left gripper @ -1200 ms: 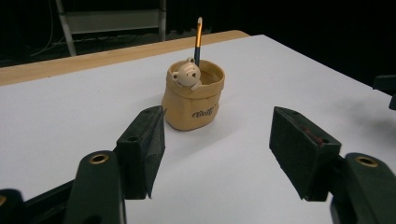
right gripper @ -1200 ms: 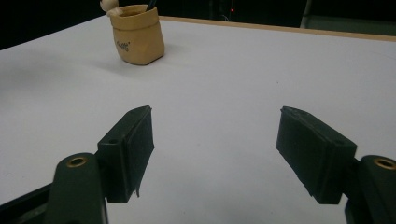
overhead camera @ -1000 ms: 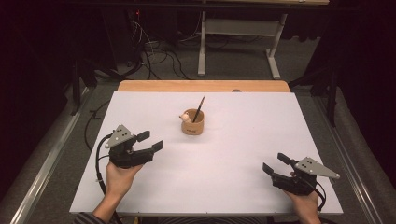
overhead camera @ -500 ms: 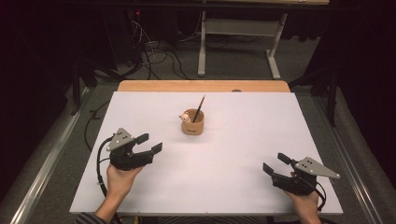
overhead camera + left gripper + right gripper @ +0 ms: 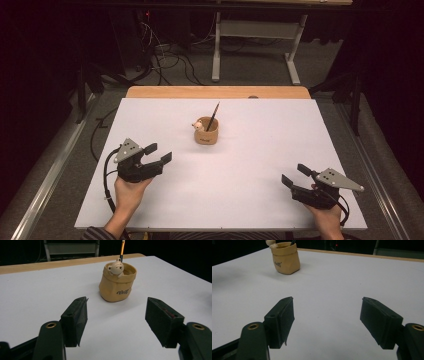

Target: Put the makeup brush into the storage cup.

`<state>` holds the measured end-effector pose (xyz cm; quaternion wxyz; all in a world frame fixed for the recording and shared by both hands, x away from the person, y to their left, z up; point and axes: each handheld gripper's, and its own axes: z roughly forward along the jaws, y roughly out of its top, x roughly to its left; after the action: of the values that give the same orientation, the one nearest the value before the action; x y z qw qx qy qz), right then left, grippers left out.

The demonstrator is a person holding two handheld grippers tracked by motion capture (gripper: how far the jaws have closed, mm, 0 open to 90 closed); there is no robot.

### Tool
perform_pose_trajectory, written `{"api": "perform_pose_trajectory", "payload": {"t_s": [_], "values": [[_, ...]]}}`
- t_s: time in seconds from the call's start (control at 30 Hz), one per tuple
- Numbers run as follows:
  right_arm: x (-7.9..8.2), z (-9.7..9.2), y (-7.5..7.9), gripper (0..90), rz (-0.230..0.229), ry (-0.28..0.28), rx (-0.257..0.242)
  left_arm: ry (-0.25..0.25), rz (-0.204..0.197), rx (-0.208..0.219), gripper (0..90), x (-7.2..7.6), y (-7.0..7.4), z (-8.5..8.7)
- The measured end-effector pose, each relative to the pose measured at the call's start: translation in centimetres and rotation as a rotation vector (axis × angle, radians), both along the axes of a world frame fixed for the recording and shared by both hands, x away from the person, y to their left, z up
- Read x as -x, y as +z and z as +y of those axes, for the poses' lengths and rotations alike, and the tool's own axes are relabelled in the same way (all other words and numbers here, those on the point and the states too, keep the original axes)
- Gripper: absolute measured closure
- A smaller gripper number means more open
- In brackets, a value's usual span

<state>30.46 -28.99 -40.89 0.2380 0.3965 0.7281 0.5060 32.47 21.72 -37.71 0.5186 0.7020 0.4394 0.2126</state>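
Note:
A tan sack-shaped pot (image 5: 206, 135) with a small bear figure on its rim stands mid-table, a dark pencil (image 5: 213, 116) leaning out of it. My left gripper (image 5: 158, 153) is at the table's left, open, jaws wide apart and aimed at the pot (image 5: 117, 285), with only bare table between them. The bear (image 5: 116, 267) faces that camera. My right gripper (image 5: 295, 175) rests near the front right corner, open and empty, with the pot (image 5: 286, 258) far off at the upper left of its view.
The white tabletop (image 5: 260, 155) has a wooden strip (image 5: 215, 92) along its far edge. Beyond it, cables lie on the floor beside a grey desk frame (image 5: 255, 45). Dark drapes close in both sides.
The left gripper has drifted slightly back toward the near edge and left. The right gripper and the pot have kept still.

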Motion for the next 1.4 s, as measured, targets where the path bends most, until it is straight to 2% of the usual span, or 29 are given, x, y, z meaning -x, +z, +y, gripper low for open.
{"api": "perform_pose_trajectory", "payload": {"t_s": [0.27, 0.43, 0.63, 0.8, 1.07, 1.4], "values": [[0.0, 0.0, 0.0, 29.3, 0.001, 0.0, 0.006, 0.02, 0.004, -0.014, 35.1, -0.3, -0.5, 0.0], [-0.1, 0.0, 0.0, 29.3, 0.003, -0.004, 0.004, 0.028, 0.003, -0.005, 35.1, -0.4, -0.7, 0.0], [-0.1, 0.1, 0.0, 29.3, 0.005, -0.003, 0.006, 0.028, 0.019, -0.012, 35.1, -0.5, -1.2, -0.1], [-0.1, 0.0, 0.0, 29.3, 0.005, -0.003, 0.006, 0.035, 0.028, -0.001, 35.1, -0.6, -1.6, -0.1], [-0.2, 0.0, -0.1, 29.2, 0.009, -0.003, 0.003, 0.054, 0.034, -0.031, 35.0, -0.8, -2.0, -0.1], [-0.4, -0.1, -0.1, 29.2, 0.017, -0.007, 0.004, 0.07, 0.049, -0.036, 35.2, -1.0, -2.7, 0.1]]}}
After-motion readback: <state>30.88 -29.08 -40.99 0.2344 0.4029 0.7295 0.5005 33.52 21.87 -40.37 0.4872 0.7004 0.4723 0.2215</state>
